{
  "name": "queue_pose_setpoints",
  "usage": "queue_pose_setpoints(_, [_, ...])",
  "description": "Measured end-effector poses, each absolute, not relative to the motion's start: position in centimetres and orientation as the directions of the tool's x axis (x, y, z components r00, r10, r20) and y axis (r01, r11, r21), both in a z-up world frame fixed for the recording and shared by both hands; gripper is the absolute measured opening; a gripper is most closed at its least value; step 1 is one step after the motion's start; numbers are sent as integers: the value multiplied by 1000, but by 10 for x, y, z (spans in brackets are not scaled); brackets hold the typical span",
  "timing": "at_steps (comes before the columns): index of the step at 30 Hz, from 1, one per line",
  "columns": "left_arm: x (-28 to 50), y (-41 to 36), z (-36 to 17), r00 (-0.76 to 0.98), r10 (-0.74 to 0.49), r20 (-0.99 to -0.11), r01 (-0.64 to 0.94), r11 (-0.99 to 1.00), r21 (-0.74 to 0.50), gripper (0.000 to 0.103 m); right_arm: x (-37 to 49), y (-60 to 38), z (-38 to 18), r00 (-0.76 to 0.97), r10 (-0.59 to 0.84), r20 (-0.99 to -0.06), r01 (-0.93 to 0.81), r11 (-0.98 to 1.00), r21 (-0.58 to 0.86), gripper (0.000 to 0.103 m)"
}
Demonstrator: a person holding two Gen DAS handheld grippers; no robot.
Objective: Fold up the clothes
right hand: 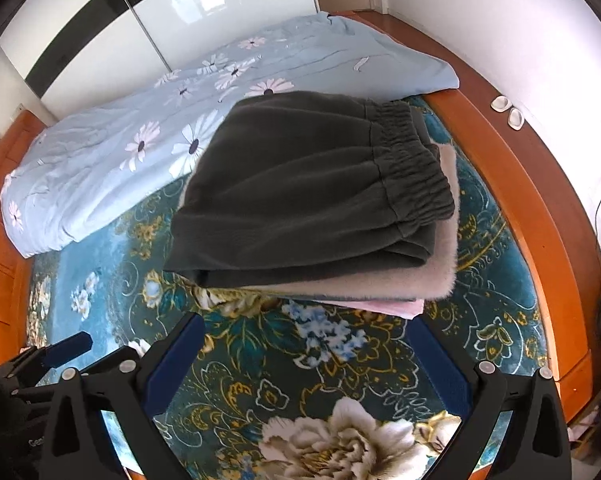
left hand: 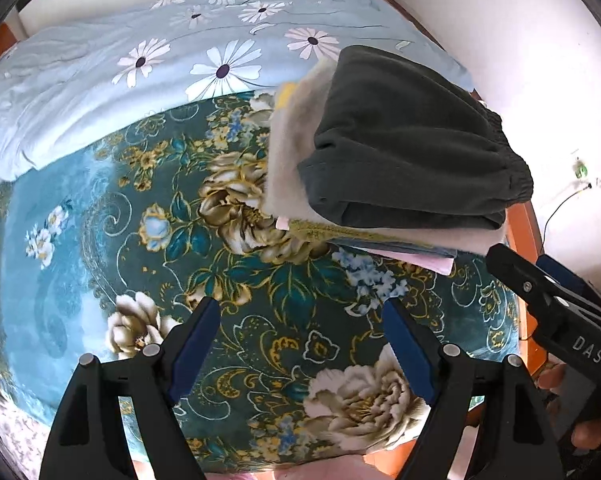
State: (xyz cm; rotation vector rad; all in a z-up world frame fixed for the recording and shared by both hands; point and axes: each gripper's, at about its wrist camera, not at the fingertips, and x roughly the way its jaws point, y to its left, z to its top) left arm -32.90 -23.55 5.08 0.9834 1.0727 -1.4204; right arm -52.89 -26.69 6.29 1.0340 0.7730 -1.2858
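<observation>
Left wrist view: black left gripper with blue pads point(left hand: 300, 344) spread wide and empty, hovering over a teal plush bedspread with gold and cream flower print point(left hand: 228, 264). Up and to the right, a stack of folded clothes point(left hand: 380, 208) resting on that bedspread near the bed's right side: a dark grey-green folded garment with a gathered elastic waistband point(left hand: 404, 140) on top, a cream fleecy folded layer point(left hand: 288, 168) beneath, thin pink and blue folded pieces point(left hand: 428, 258) at the bottom. Beyond, a pale blue quilt with white daisy print point(left hand: 140, 76) bunched across the far half of the bed. At the right edge, the black right gripper point(left hand: 540, 280) close beside the stack's near corner, with an orange wooden bed frame point(left hand: 520, 224) and a white wall point(left hand: 532, 60) behind.

Right wrist view: right gripper point(right hand: 304, 360) with jaws parted wide, nothing between them, just short of the stack's near edge. Dark garment point(right hand: 300, 188) filling the middle, waistband turned to the right, cream layer point(right hand: 440, 272) and pink edge point(right hand: 396, 307) jutting out below. Bare bedspread point(right hand: 332, 380) between pads and stack. Left gripper's blue-padded finger point(right hand: 66, 348) visible low on the left. Daisy quilt point(right hand: 112, 152) behind the stack, glossy white wardrobe doors with a black band point(right hand: 204, 4) further back, wooden frame point(right hand: 512, 168) curving along the right with two small white objects point(right hand: 508, 110) on it.
</observation>
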Motion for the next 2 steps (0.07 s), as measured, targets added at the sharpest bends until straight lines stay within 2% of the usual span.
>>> queue_pose_setpoints(2, [-334,-236,51,-124,-239,-963,991,-69,-110,83,-529,-267,63,150,-382,-912,985,-19,170,103])
